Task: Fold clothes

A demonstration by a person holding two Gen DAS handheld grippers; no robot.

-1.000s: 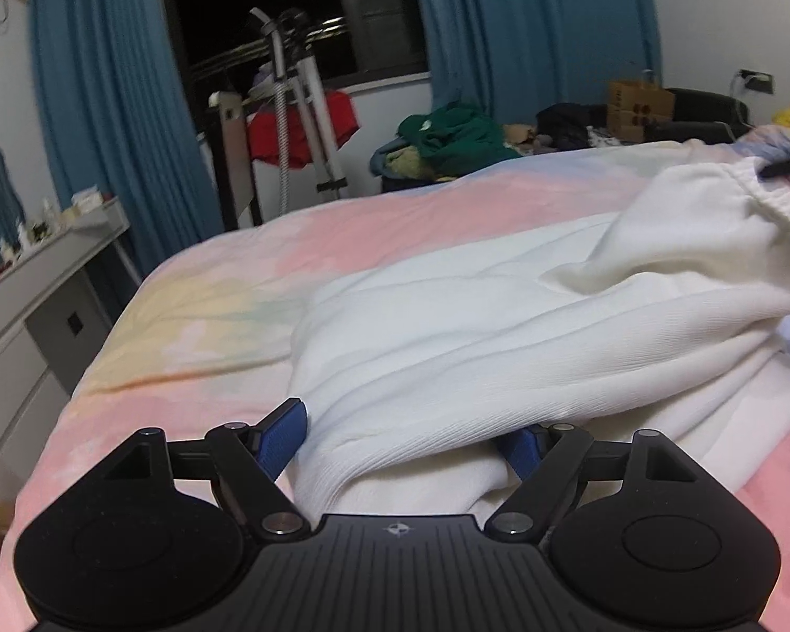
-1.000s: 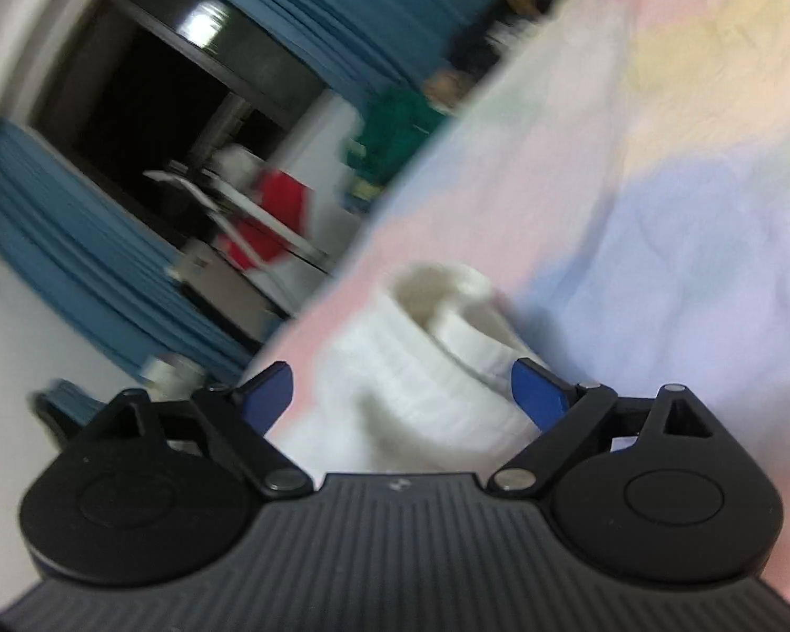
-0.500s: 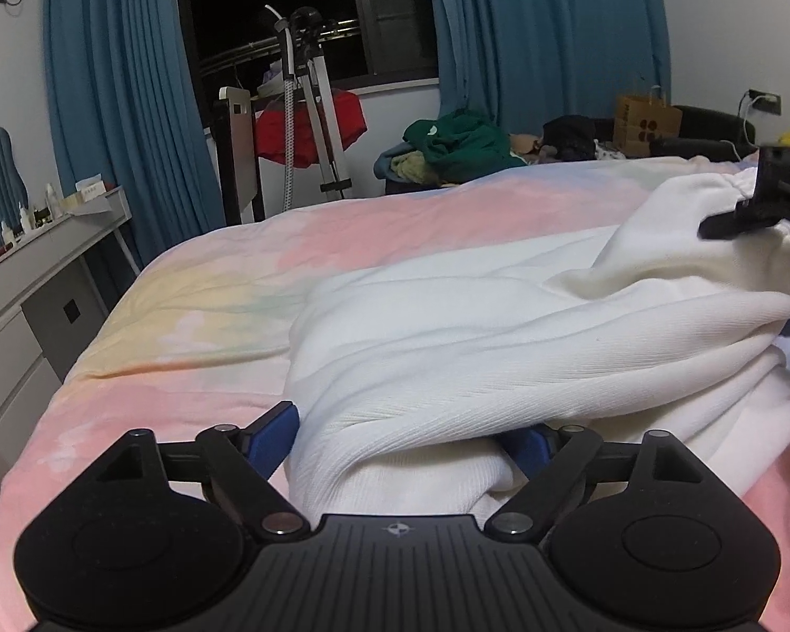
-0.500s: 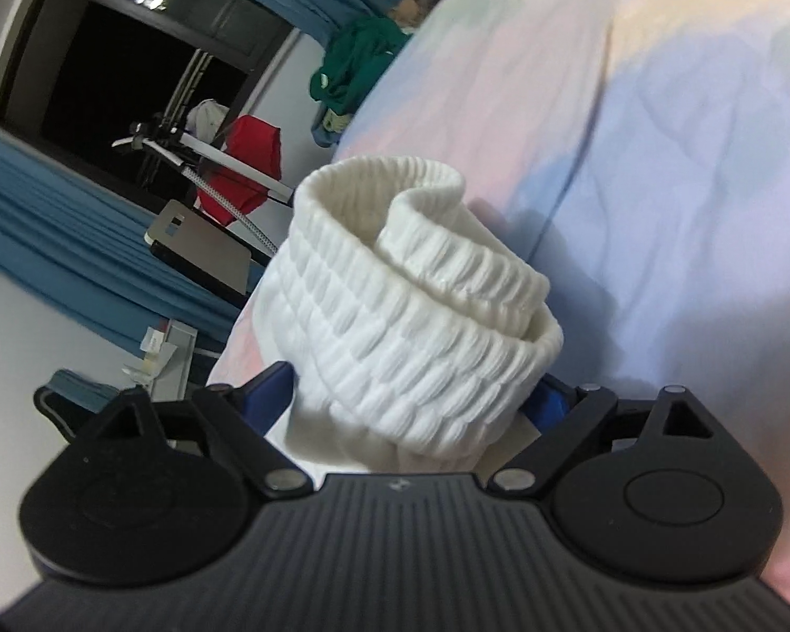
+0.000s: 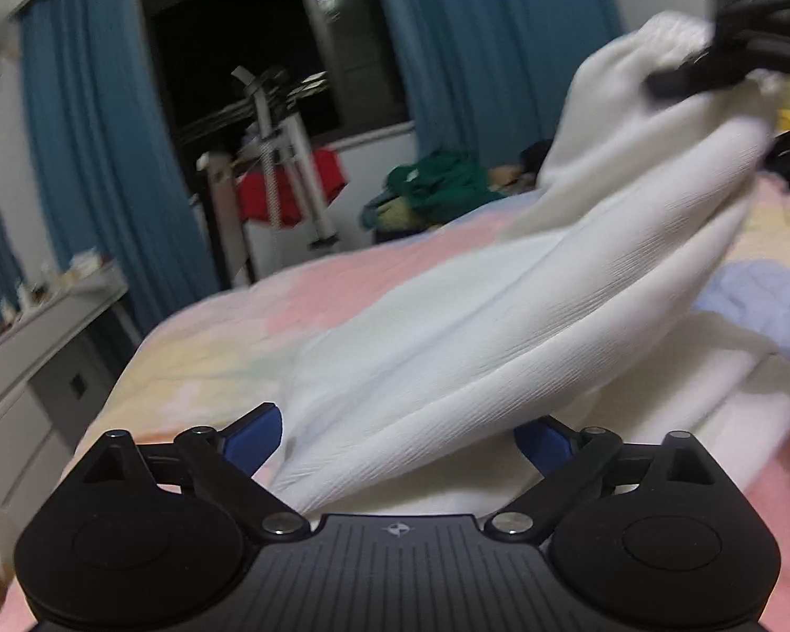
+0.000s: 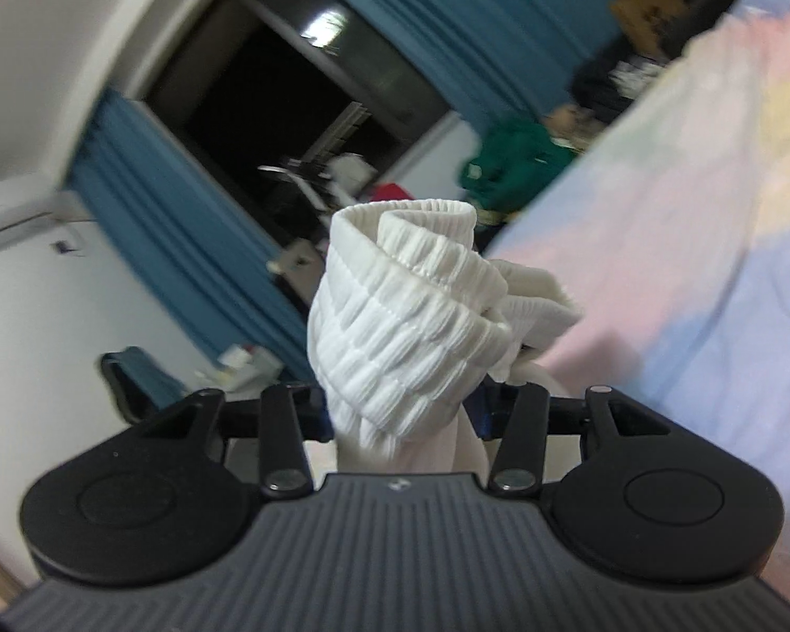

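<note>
The right gripper [image 6: 403, 411] clenched the white ribbed garment's [image 5: 500, 347] elastic band above the pastel bedspread [image 5: 226, 332]; the left gripper [image 5: 397, 434] stood open around its other end — it could slip free.

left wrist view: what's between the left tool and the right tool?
White garment, pulled up in folds from the left tool to the right tool; bed beneath. Seen in left wrist view.
</note>
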